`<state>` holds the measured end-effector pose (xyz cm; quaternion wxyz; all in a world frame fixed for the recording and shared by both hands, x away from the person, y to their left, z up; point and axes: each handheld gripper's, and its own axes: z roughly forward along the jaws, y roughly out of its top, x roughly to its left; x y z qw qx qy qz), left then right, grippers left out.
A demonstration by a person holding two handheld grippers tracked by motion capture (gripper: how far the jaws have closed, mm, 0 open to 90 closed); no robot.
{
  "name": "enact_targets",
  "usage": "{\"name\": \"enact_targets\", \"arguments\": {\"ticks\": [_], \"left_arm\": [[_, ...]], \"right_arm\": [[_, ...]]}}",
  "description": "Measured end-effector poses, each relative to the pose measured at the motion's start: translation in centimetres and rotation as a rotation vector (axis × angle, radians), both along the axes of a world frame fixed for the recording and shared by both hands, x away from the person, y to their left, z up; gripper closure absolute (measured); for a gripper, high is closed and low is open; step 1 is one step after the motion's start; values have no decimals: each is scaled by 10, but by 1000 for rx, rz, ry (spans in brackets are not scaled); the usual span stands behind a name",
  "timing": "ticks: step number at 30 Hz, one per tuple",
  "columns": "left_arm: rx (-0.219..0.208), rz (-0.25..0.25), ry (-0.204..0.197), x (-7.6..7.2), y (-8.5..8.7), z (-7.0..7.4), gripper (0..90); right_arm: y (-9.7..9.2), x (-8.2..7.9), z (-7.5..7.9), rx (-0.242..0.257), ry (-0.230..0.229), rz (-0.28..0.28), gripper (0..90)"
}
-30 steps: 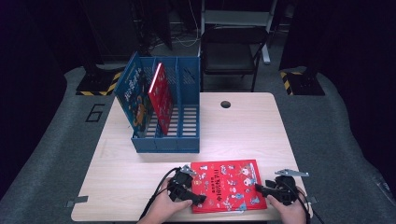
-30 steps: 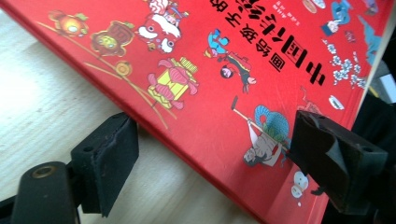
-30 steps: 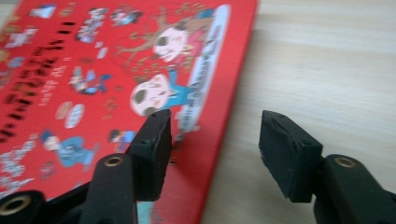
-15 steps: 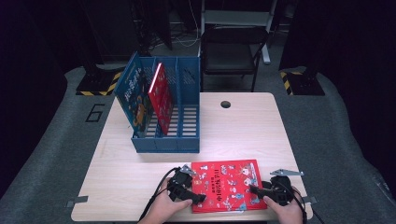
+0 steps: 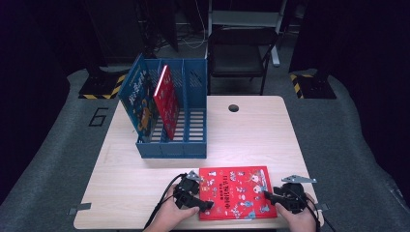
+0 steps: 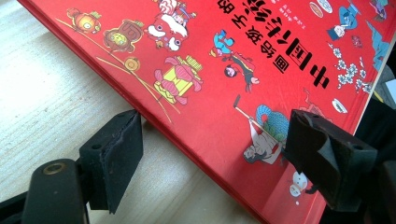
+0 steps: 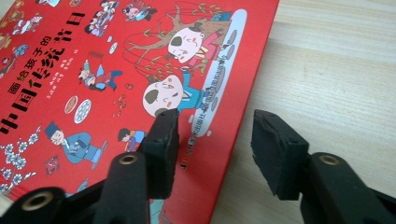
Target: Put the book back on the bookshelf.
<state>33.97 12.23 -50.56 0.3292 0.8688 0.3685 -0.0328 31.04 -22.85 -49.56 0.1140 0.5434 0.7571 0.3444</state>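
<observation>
Red picture book (image 5: 235, 192) lies flat at the near edge of the wooden table (image 5: 251, 135), and both grippers work at its ends. At the book's left end the left gripper (image 5: 202, 204) stands wide open, one jaw over the cover and the other over bare wood beside the edge, neither pad pressing; in the left gripper view the book (image 6: 243, 60) runs slantwise between the jaws. At the book's right end the right gripper (image 5: 269, 195) is about half open and its jaws have just been closing: in the right gripper view one pad sits on the cover (image 7: 116, 70) and the other over the table just beside the edge, with nothing clamped. Beyond the book's far edge, well apart, stands a blue file rack (image 5: 193, 116) holding a blue book (image 5: 138, 99) and a second red book (image 5: 167, 101), both leaning. Nothing lies between book and rack. A black chair (image 5: 239, 53) stands beyond the table.
</observation>
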Motion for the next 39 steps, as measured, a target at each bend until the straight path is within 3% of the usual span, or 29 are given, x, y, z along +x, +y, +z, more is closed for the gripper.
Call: {"name": "enact_targets", "arguments": {"ticks": [4,11,15,16,17,19,21,22,25,27,28,31,32,33,35,39], "left_arm": [[-4,1,-3,0,0,0,193],[-19,4,5,-3,-4,-1,150],[-97,14,55,-2,-2,-1,155],[-132,16,54,-2,-2,-2,153],[-138,12,59,-1,-2,-1,153],[-119,-10,46,-2,-3,0,160],[-136,-5,58,-4,-8,-1,154],[-113,-11,59,-4,-9,-1,145],[-113,-6,63,-4,-10,-1,140],[-144,-6,60,-4,-10,-2,145],[-124,-11,65,-3,-10,-1,147],[-139,-2,61,-4,-11,0,151],[-141,-5,56,-4,-11,0,153],[-108,6,60,-5,-11,4,155],[-141,1,60,-4,-10,2,161],[-136,0,68,-4,-8,4,179]], "right_arm": [[2,-1,0,-1,-4,7,578],[-3,2,-4,56,32,-10,566],[-1,1,-5,35,27,-8,576],[-1,2,-5,29,24,-3,580],[-1,2,-6,25,26,-1,583],[-1,2,-7,29,32,-1,583],[-3,3,-7,52,44,-8,582],[-4,3,-8,68,52,-15,581],[-5,3,-9,92,66,-26,581],[-5,4,-9,87,58,-22,582],[-5,4,-9,86,58,-23,582],[-7,4,-10,104,65,-29,577],[-7,4,-11,118,72,-35,571],[-8,4,-12,137,81,-45,546],[-8,6,-16,170,93,-40,461],[-8,7,-16,188,105,-50,456]]}}
